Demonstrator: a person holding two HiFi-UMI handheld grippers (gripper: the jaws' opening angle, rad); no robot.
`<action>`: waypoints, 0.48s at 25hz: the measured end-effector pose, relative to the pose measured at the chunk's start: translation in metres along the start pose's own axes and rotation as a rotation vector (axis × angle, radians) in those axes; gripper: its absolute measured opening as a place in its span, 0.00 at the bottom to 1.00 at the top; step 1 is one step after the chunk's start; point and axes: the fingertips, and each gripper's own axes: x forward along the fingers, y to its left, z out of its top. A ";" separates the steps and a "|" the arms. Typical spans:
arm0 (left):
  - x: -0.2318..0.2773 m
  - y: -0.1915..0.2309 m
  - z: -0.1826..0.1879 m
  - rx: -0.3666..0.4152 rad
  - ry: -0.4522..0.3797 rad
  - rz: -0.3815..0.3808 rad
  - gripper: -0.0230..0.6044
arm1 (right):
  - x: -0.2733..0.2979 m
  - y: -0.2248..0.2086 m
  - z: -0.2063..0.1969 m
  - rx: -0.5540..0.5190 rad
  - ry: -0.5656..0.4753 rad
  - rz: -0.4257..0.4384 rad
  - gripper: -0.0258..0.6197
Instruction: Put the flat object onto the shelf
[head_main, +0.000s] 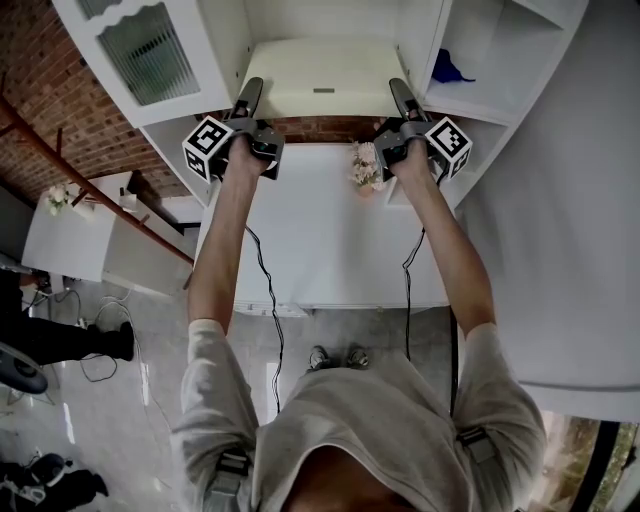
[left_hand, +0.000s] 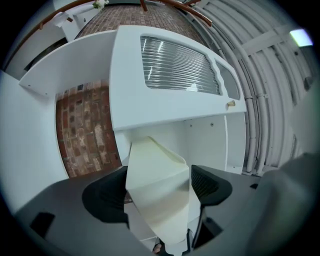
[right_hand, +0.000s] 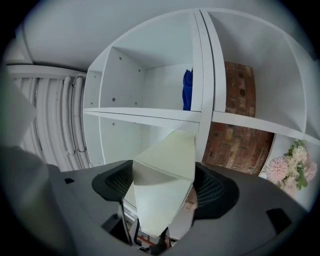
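The flat object (head_main: 322, 75) is a pale cream board, lying level in the middle bay of the white shelf unit (head_main: 470, 105). My left gripper (head_main: 250, 95) stands at its left end and my right gripper (head_main: 400, 92) at its right end. In the left gripper view the board (left_hand: 157, 195) sits between the jaws, with a thin gap at the right pad (left_hand: 207, 185). In the right gripper view the board (right_hand: 162, 185) fills the space between the two spread pads, without clear pressure. Both grippers look open around it.
A cabinet door with ribbed glass (head_main: 150, 50) hangs open at the left (left_hand: 175, 65). A blue thing (head_main: 450, 68) stands in the right compartment (right_hand: 187, 90). Pink flowers (head_main: 365, 165) sit on the white table (head_main: 320, 240) below, against a brick wall (left_hand: 85, 130).
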 end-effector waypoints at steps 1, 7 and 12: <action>0.001 0.000 0.000 0.033 0.010 -0.002 0.65 | 0.000 0.000 0.001 -0.018 0.004 0.001 0.58; 0.003 -0.011 -0.001 0.396 0.079 0.015 0.74 | 0.002 0.005 -0.001 -0.195 0.074 0.006 0.60; -0.001 -0.024 0.009 0.547 0.102 0.001 0.81 | 0.000 0.005 -0.010 -0.389 0.198 0.036 0.68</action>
